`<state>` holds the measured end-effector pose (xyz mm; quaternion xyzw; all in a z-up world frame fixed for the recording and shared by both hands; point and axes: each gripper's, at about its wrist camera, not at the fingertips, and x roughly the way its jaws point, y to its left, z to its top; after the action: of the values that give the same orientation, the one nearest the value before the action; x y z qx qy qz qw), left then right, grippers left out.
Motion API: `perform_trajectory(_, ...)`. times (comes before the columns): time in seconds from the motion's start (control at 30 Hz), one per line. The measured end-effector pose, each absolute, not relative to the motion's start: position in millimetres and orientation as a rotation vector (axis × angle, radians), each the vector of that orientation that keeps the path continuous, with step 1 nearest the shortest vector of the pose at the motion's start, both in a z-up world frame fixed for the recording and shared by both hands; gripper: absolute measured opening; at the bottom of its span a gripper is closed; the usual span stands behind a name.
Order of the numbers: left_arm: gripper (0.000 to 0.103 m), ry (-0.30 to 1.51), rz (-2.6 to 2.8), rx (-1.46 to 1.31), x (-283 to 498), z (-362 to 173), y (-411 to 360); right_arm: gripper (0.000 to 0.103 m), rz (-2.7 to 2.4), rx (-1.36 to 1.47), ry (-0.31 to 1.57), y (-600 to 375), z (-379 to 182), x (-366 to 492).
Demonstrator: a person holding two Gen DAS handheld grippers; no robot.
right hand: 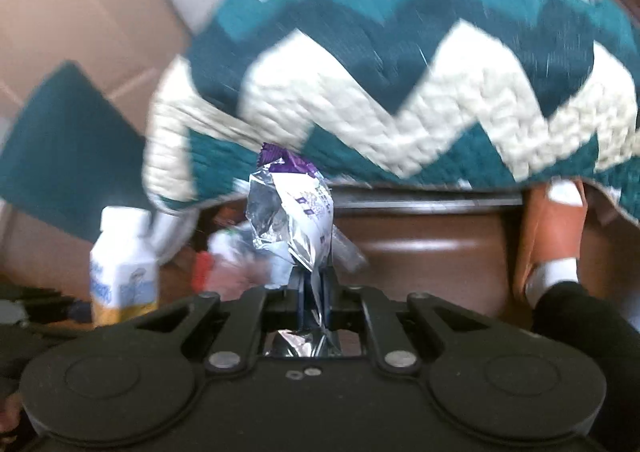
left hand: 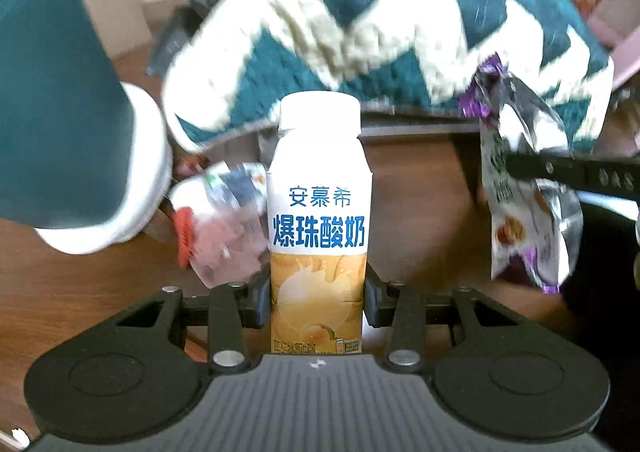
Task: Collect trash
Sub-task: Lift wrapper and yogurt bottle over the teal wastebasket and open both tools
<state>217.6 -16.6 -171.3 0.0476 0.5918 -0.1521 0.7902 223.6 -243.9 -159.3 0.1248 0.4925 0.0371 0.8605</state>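
Left tool [left hand: 318, 302] pinching yogurt bottle [left hand: 319, 219] low on its body, bottle upright between the pads. Right tool [right hand: 314, 294] pressed together on crumpled foil snack wrapper [right hand: 294, 217]. Both above wood floor [left hand: 420, 219], zigzag blanket [right hand: 400, 71] at far side. Crushed plastic bottle [left hand: 224, 228] just left of yogurt bottle.

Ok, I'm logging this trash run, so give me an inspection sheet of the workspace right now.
Surface: brown wooden floor, partly bare.
Job's things: yogurt drink bottle, upright between the left gripper's pads; crumpled foil snack wrapper pinched in the right gripper.
Clutter: crushed clear plastic bottle with red cap on the floor.
Grippers: left gripper shut on the bottle; right gripper shut on the wrapper.
Cables: nothing seen.
Surroundings: teal and cream zigzag blanket, cardboard box.
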Motion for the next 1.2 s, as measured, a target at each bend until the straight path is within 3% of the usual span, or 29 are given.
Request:
perform_trajectory(0.67, 0.042, 0.904, -0.184, -0.054, 180, -6, 36, 0.008, 0.313, 0.177, 0.709, -172, 1, 183)
perform_trajectory(0.97, 0.042, 0.804, -0.084, -0.085, 199, 36, 90, 0.008, 0.424, 0.115, 0.611, -108, 49, 215)
perform_trajectory(1.2, 0.042, 0.804, -0.01, -0.096, 236, 35, 141, 0.008, 0.487, 0.09, 0.624, -50, 54, 261)
